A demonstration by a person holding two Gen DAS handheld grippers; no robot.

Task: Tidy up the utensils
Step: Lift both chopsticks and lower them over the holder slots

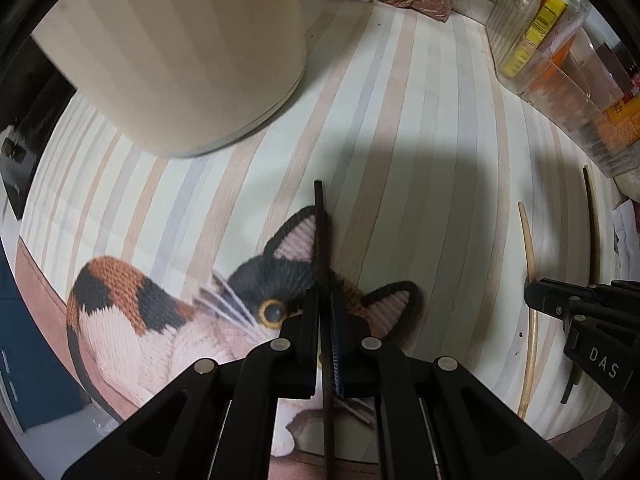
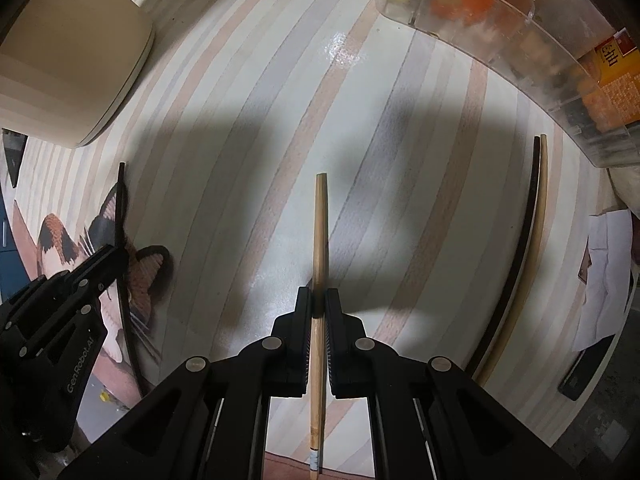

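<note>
Left tongs (image 1: pixel 325 304) grip black chopstick (image 1: pixel 319 216); right tongs (image 2: pixel 319 300) grip wooden chopstick (image 2: pixel 320 224), rear ends cropped.

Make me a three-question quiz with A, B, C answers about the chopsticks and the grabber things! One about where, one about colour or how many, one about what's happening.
1. Where does the cream container stand?
A. Far left on the striped mat
B. Inside the clear organizer
C. On the cat's face

2. What colour is the chopstick in the left gripper?
A. Red
B. Black
C. Light wood

3. What is the right gripper doing?
A. Hanging wide open
B. Shut on a spoon
C. Shut on a light wooden chopstick

Answers:
1 A: it sits at the far left of the striped mat, apart from the clear organizer.
2 B: the black chopstick runs between its fingers.
3 C: its fingers pinch the light wooden chopstick.
</note>
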